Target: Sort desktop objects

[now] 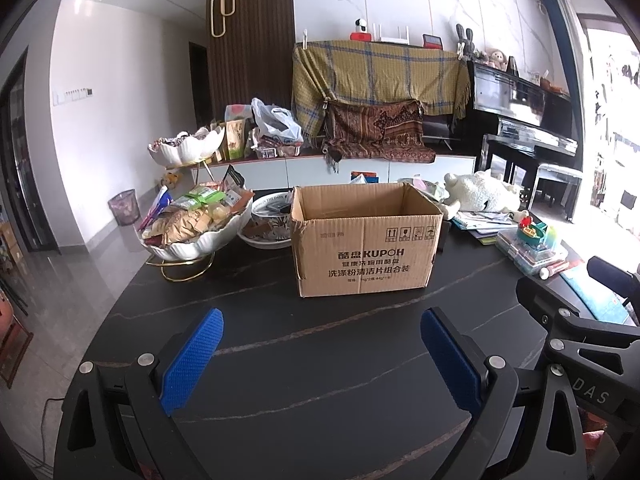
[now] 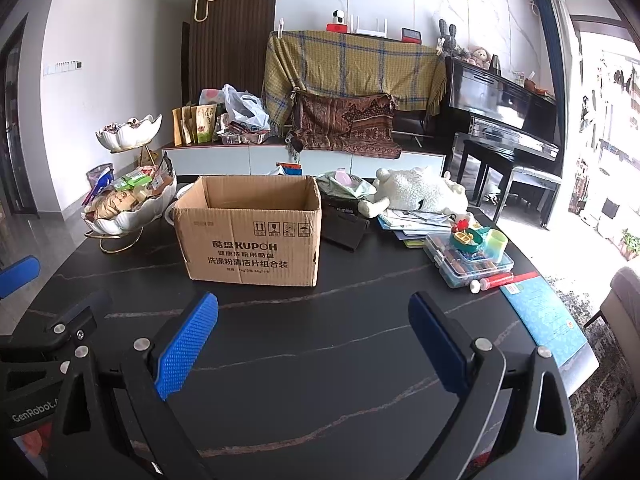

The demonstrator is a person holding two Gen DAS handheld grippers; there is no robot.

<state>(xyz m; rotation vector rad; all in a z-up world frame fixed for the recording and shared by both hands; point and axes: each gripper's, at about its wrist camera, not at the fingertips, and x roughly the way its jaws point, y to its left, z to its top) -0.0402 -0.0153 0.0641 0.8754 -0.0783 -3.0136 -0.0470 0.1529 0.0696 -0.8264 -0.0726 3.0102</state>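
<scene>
I hold both grippers low over the dark marble table (image 1: pixel 320 380), the left gripper (image 1: pixel 320 352) and the right gripper (image 2: pixel 312 340) each spread wide with nothing between the blue pads. Straight ahead of them stands the open KUPOH cardboard box (image 2: pixel 248 240), flaps up, its floor hidden from me. Left of it a white petal bowl (image 1: pixel 208 236) is heaped with snack packets, and ahead to my right a clear plastic case (image 2: pixel 468 264) carries a small toy, with a white plush (image 2: pixel 420 192) behind.
</scene>
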